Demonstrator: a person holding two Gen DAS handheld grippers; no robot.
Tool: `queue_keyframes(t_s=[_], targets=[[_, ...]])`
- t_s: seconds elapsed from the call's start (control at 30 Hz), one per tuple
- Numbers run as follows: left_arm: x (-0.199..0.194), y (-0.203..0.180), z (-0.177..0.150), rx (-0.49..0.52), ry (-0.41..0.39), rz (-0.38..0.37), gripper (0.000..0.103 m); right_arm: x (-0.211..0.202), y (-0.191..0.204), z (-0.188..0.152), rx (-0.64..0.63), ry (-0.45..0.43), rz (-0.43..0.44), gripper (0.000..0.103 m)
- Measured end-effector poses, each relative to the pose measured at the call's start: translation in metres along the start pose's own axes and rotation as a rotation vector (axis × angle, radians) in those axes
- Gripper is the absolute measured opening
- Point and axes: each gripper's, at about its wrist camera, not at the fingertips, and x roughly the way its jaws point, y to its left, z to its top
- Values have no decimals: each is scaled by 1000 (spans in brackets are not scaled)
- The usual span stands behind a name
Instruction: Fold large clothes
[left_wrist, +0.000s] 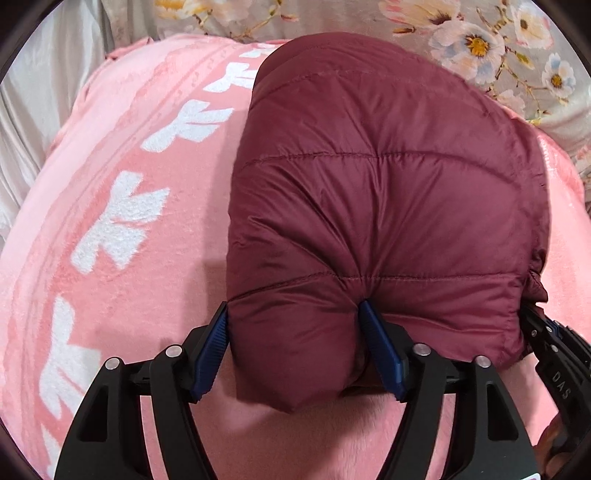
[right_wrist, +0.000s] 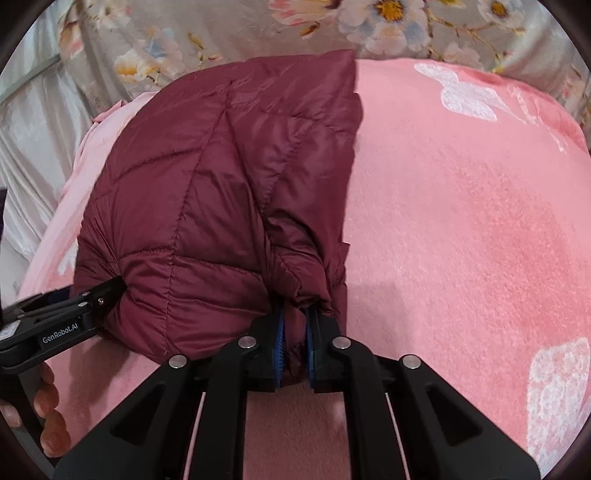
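No container shows in either view, so I go straight to the garment. I see a maroon quilted jacket (left_wrist: 369, 192) folded into a thick bundle that lies on the pink blanket (left_wrist: 122, 221) with white bow shapes. In the left wrist view the bundle fills the centre and right of the frame, its long axis running from the bottom centre up to the top, where its far end reaches the flowered sheet (left_wrist: 480, 40).

My left gripper (left_wrist: 295, 347) stands wide, and its blue pads press in on both sides of the puffy near corner of the jacket, so it is grasping that corner.

In the right wrist view the jacket (right_wrist: 207, 192) sits in the centre left, its far corner pointing to the top centre. My right gripper (right_wrist: 294, 339) has its jaws nearly together, clenched on a thin gathered edge of the jacket at the bottom centre. The left gripper comes in from the lower left edge, with the fingers of a hand (right_wrist: 48, 417) below it.
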Motion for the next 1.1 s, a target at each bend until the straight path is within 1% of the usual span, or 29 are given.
queue_keyframes(t_s=[0.03, 0.07, 0.1, 0.13, 0.17, 0.2, 0.23, 0.3, 0.37, 0.4, 0.47, 0.5, 0.57, 0.6, 0.67, 0.7, 0.73, 0.77, 0.83, 0.97, 1.1], targets=[[-10, 6, 5, -11, 1, -22, 63, -8, -2, 3, 8, -7, 2, 17], [-20, 12, 10, -20, -17, -31, 62, -22, -5, 8, 13, -35, 0, 20], [-33, 18, 18, -24, -54, -24, 62, -36, -6, 15, 12, -65, -3, 25], [-44, 22, 25, -22, -87, -11, 62, -45, -7, 21, 14, -83, -2, 28], [-56, 24, 35, -19, -123, 1, 62, -54, -8, 30, 20, -101, 8, 30], [-67, 25, 47, -13, -156, 6, 62, -63, -8, 44, 30, -127, 27, 34], [-73, 25, 57, -10, -176, 9, 62, -67, -7, 54, 36, -142, 37, 38], [-84, 20, 86, -6, -221, 33, 62, -69, -2, 77, 43, -168, 56, 41], [-83, 12, 112, -2, -237, 48, 62, -61, 3, 103, 68, -183, 44, 42], [-81, 10, 117, -4, -238, 47, 62, -53, 4, 117, 91, -184, 49, 42], [-71, 4, 142, -17, -228, 20, 62, -38, 2, 135, 127, -174, 50, 42], [-65, 1, 151, -21, -221, 18, 62, -29, 0, 142, 145, -171, 44, 42], [-52, 1, 160, -15, -217, 14, 63, -10, -1, 153, 187, -160, 38, 42], [-42, -3, 166, -15, -207, 19, 63, 2, -5, 156, 217, -139, 47, 42], [-16, -5, 172, -31, -148, 6, 63, 21, -9, 158, 256, -100, 75, 43], [1, -5, 174, -48, -106, -13, 63, 36, -12, 158, 281, -72, 82, 42], [10, -5, 173, -58, -84, -22, 63, 46, -14, 155, 295, -58, 87, 34], [21, -4, 172, -71, -69, -26, 63, 53, -15, 153, 299, -48, 83, 31], [35, -5, 169, -72, -73, -13, 66, 67, -17, 147, 297, -41, 66, 26], [52, -13, 162, -38, -107, 31, 72, 82, -13, 141, 241, -54, 7, 25], [62, -19, 158, -21, -129, 56, 76, 95, -12, 139, 213, -63, -19, 23]])
